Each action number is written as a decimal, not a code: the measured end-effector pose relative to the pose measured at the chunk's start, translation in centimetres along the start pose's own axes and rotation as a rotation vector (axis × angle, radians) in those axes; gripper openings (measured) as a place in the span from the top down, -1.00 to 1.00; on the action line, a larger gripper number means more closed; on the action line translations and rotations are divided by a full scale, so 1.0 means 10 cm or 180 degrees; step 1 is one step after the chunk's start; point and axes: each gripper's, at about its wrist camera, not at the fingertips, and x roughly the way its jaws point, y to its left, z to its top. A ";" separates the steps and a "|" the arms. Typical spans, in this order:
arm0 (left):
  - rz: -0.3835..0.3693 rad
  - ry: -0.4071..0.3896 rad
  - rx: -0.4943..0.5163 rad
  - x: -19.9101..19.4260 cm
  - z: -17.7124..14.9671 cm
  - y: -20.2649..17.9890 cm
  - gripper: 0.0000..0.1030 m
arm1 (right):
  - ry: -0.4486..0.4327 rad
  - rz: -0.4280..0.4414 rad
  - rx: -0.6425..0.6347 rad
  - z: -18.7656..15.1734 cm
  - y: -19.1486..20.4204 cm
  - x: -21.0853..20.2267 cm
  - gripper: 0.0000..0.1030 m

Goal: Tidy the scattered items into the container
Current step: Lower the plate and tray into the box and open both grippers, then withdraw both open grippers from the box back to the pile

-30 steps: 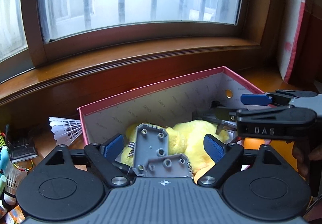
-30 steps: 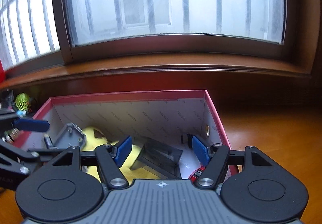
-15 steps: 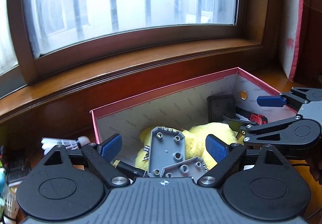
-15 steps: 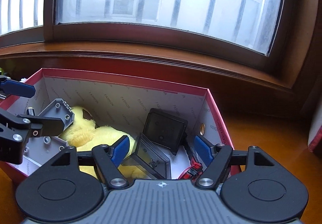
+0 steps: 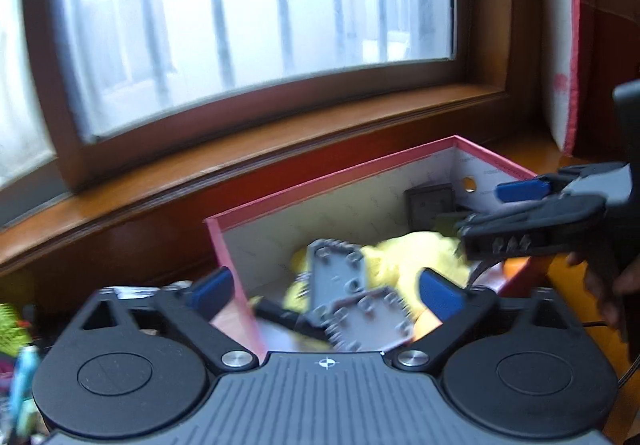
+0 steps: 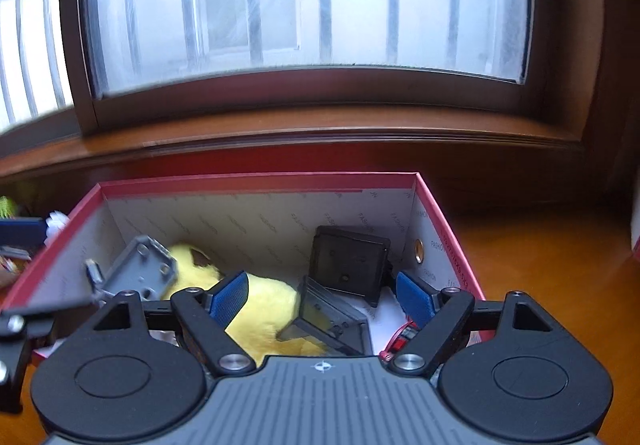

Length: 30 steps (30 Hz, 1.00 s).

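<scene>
Box [image 6: 430, 213] already holds a plush toy [image 6: 264, 309], grey bracket [image 6: 140, 273] and dark cases [image 6: 348, 261]; both grippers' jaws are opening, empty (clutter [image 5: 16, 329] remains outside, left).

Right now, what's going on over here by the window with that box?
A person holds a gripper in each hand over a red-rimmed box and is tidying loose things into it. Both the left gripper and the right gripper are opening, with nothing pinched between the pads. A grey plastic part, a yellow plush toy and dark square cases lie inside. A few small items remain outside, left of the box.
</scene>
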 end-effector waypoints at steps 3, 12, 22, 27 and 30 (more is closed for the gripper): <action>0.0139 -0.0029 -0.0006 -0.21 -0.10 0.08 -0.99 | -0.0095 0.0016 -0.0030 -0.01 0.05 -0.19 -0.60; 0.0517 0.0105 -0.0303 -0.73 -0.49 0.53 -0.99 | -0.0220 0.0210 -0.0280 -0.08 0.51 -0.69 -0.62; 0.0967 0.0251 -0.0583 -1.22 -0.94 1.29 -0.99 | -0.0244 0.0710 -0.0607 -0.10 1.47 -0.92 -0.65; 0.1145 0.0318 -0.0713 -1.37 -1.17 1.70 -0.99 | -0.0083 0.1186 -0.0747 -0.18 2.00 -0.93 -0.67; 0.1251 0.0359 -0.0767 -1.46 -1.31 1.94 -0.99 | -0.0006 0.1419 -0.0871 -0.23 2.35 -0.89 -0.67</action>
